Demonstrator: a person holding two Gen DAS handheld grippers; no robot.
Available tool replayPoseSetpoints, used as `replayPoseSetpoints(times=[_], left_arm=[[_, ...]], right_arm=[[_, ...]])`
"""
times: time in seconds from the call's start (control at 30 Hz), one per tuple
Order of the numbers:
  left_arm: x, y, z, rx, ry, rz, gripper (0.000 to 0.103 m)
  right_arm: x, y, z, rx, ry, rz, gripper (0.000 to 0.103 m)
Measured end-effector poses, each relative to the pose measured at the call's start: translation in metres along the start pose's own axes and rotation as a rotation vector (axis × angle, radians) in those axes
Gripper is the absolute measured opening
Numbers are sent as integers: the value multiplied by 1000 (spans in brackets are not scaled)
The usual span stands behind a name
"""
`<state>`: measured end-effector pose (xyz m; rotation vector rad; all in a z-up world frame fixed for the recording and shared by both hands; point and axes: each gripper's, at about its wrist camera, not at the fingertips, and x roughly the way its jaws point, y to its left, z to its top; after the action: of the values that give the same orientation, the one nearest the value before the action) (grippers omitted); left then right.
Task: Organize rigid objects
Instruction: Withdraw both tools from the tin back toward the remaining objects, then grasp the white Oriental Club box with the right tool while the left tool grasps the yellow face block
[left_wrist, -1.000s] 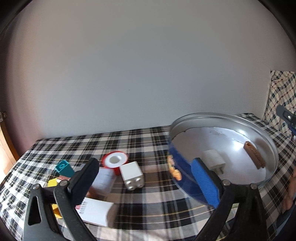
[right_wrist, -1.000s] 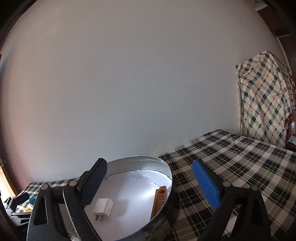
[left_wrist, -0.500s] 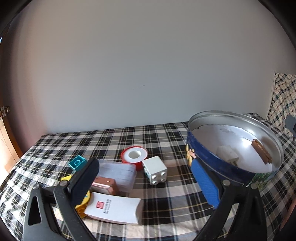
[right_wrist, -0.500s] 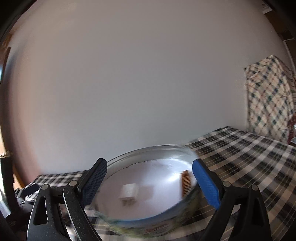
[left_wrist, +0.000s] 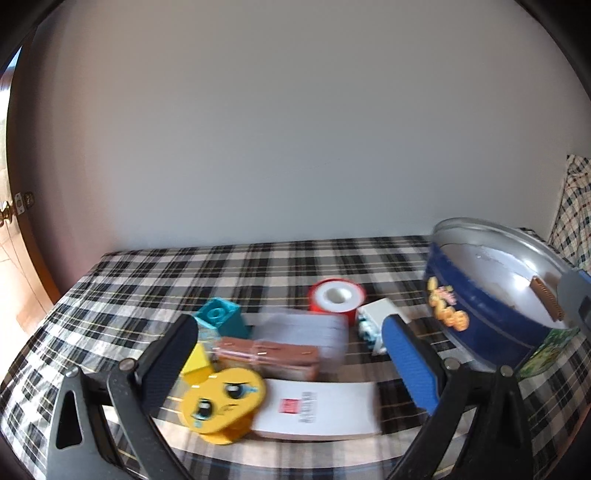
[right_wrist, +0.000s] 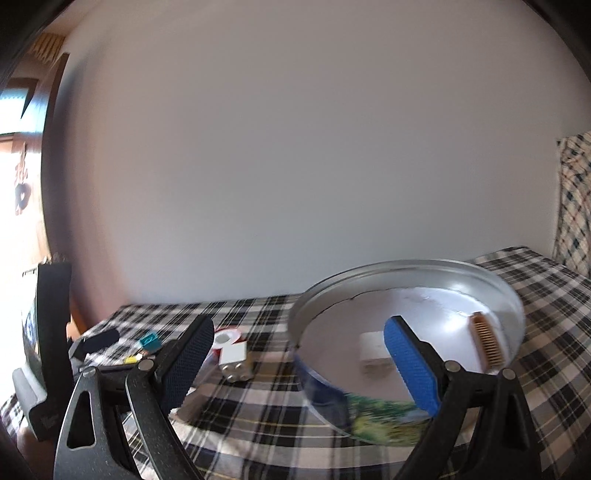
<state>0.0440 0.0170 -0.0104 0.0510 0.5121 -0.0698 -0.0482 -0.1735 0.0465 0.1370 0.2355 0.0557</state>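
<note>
Down at 6 o'clock in the left wrist view, the left gripper (left_wrist: 291, 365) has its jaws spread wide with nothing between them, hanging over a blurry pile on the checked cloth (left_wrist: 147, 269): a yellow crying-face toy (left_wrist: 223, 402), a white card box (left_wrist: 317, 410), a brown case (left_wrist: 269, 356), a clear box (left_wrist: 306, 328) and a teal block (left_wrist: 219, 317). Red tape roll (left_wrist: 336, 295) and a white block (left_wrist: 375, 321) sit around 1 o'clock of the pile. The round tin (left_wrist: 491, 314) is off at 3 o'clock.

Over in the right wrist view, the right gripper (right_wrist: 299, 365) is also wide open and empty. The tin (right_wrist: 406, 332) sits right ahead, with a white plug adapter (right_wrist: 373, 349) and a brown comb (right_wrist: 485, 341) inside. The white block (right_wrist: 234, 360) lies at 9 o'clock of the tin.
</note>
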Motion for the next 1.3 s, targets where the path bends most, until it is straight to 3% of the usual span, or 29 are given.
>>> replayPoseSetpoints(times=[0.33,0.53,0.6,0.77,0.93,1.07,1.17,1.2,1.27,1.3], left_arm=[[22,85,-4,-80,87,139,101],[24,131,-11,-170,118,180,101],[23,138,-12,-184,119,186,101],[25,148,-11,-198,124,196,101],[24,147,-8,-186,121,181,101],[25,149,-8,-200,131,178,101],[26,150,-8,-211,135,172,101],[26,150,-9,-211,138,170,101],[29,149,-10,-201,146,167,101],[29,148,-10,-195,149,163,101]], right_arm=[[30,58,-13,-146,169,124,95],[70,99,-29,-228,373,281,95],[84,111,-35,-274,432,326,95],[104,127,-40,-347,471,370,95],[129,129,-40,-350,510,391,95],[141,130,-45,-327,602,449,95],[138,136,-49,-359,617,460,83],[136,138,-50,-374,616,468,68],[134,143,-55,-409,628,464,63],[131,145,-57,-432,624,449,51]])
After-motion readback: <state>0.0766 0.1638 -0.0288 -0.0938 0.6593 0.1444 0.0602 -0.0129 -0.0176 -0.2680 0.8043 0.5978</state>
